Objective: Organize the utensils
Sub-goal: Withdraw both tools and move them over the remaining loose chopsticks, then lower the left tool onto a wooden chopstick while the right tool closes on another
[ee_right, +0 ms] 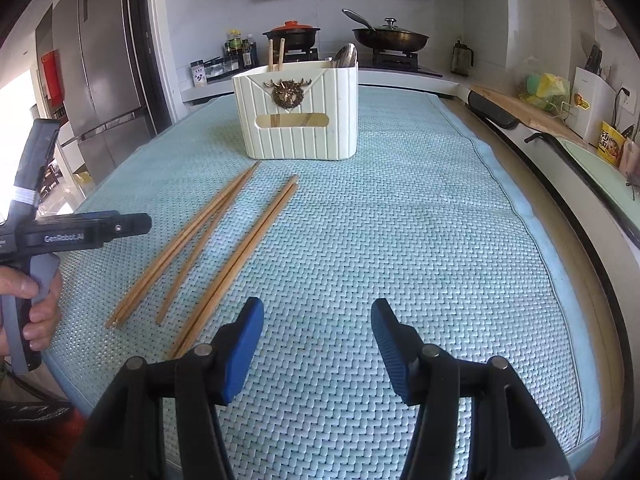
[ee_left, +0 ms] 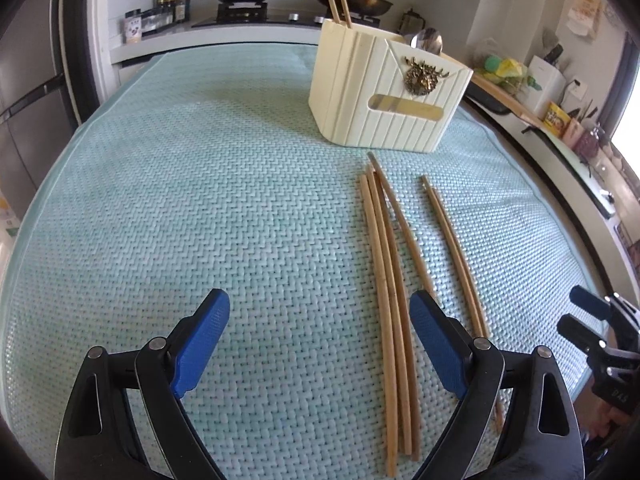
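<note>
- Six loose chopsticks (ee_left: 394, 280) lie on the mat: a bundle of four at centre right of the left wrist view, and a pair (ee_left: 452, 248) just to its right, apart from it.
- Two more chopsticks (ee_right: 276, 55) stand upright in the left compartment of the cream utensil holder (ee_right: 298, 120); spoon bowls (ee_right: 346, 56) poke from its right compartment, too overlapped to count.
- One left gripper (ee_left: 320, 340), fingers wide apart and empty, its right finger over the bundle.
- One right gripper (ee_right: 318, 344), fingers moderately apart, nothing between them.
- A hand (ee_right: 36, 304) grips the left tool's handle at the lower left edge of the right wrist view.
- A pale blue woven mat (ee_right: 400, 260) covers the counter; behind it are a stove with two pans (ee_right: 390, 38) and a steel fridge (ee_right: 104, 72) at upper left.
</note>
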`<state>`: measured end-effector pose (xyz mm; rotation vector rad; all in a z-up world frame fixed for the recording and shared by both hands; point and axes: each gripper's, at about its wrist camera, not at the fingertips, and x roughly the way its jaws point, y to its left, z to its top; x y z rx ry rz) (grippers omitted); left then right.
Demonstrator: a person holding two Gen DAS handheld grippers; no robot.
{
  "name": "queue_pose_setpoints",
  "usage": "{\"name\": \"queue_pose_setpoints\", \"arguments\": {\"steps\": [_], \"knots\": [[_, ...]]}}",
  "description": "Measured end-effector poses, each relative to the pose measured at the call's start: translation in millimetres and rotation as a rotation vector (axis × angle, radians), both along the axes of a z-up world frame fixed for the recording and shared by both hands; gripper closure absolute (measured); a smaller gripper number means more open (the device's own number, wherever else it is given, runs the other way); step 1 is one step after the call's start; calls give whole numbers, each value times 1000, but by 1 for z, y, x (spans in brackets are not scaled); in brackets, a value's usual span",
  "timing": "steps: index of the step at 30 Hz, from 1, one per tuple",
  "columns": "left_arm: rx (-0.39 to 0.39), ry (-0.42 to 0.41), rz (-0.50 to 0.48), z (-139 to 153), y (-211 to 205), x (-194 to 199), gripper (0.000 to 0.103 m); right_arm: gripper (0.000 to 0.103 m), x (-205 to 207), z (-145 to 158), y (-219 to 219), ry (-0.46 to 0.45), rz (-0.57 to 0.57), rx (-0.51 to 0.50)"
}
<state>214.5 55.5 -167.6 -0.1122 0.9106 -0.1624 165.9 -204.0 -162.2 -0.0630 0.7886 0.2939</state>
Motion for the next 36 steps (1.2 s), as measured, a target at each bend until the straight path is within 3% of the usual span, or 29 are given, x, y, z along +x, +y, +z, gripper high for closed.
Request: {"name": "queue_pose_setpoints", "arguments": {"steps": [9, 15, 21, 30, 36], "knots": [[96, 25, -11, -12, -9, 13, 11, 46, -1, -1, 2, 5, 11, -5], [100, 34, -23, -16, -8, 16, 11, 46, 0, -2, 5, 9, 17, -10], [158, 32, -29, -20, -16, 20, 11, 46, 13, -2, 16, 21, 37, -4], [136, 22, 35, -19, -6, 17, 11, 46, 64, -25, 60, 96, 36, -16], [156, 22, 40, -20, -8, 17, 11, 48, 67, -28, 72, 66, 33, -95]]}}
